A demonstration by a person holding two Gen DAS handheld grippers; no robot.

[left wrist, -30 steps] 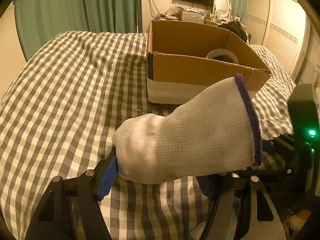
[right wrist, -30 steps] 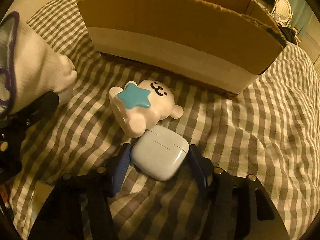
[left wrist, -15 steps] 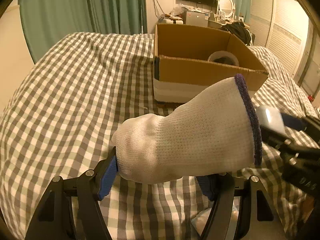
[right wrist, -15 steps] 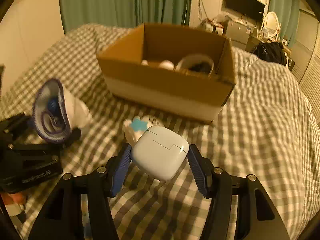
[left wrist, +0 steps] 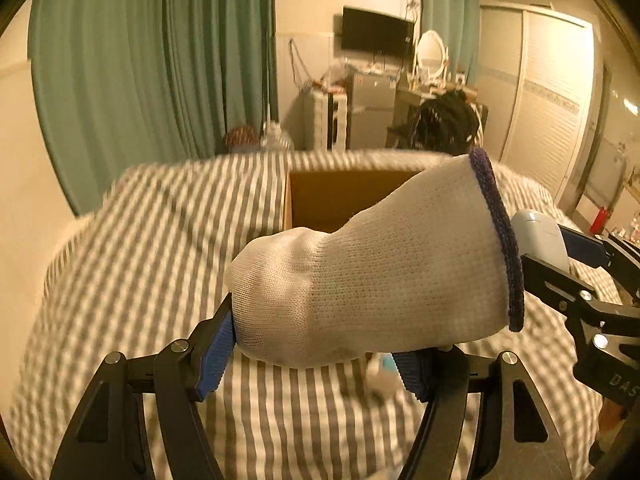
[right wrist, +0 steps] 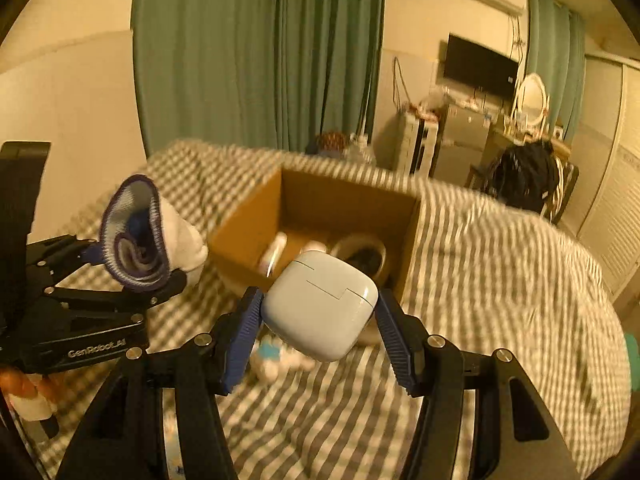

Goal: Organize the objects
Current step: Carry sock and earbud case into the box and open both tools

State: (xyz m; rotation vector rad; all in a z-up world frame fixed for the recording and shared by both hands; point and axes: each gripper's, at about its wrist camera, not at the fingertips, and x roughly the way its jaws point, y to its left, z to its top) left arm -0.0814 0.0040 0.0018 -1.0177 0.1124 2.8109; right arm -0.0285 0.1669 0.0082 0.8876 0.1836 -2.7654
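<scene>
Cardboard: the open cardboard box (right wrist: 320, 216) on the checked bedspread (right wrist: 500, 280) is taken as the landmark, presumably the drop-off for everything. A white knit glove (left wrist: 372, 280) w/ dark cuff is clamped crosswise in the left gripper (left wrist: 316, 356), held in the air in front of the box and to its left, cuff pointing toward the other tool. A pale blue earbud case (right wrist: 320, 304) is pinched by its sides in the right gripper (right wrist: 320, 332), raised just short of the box's near wall, prob. so it clears the rim. A tape roll (right wrist: 360, 252) is already seen inside the box. A white star toy (right wrist: 276, 356) lies on the bedspread in front of the box, below the case, blurred.
</scene>
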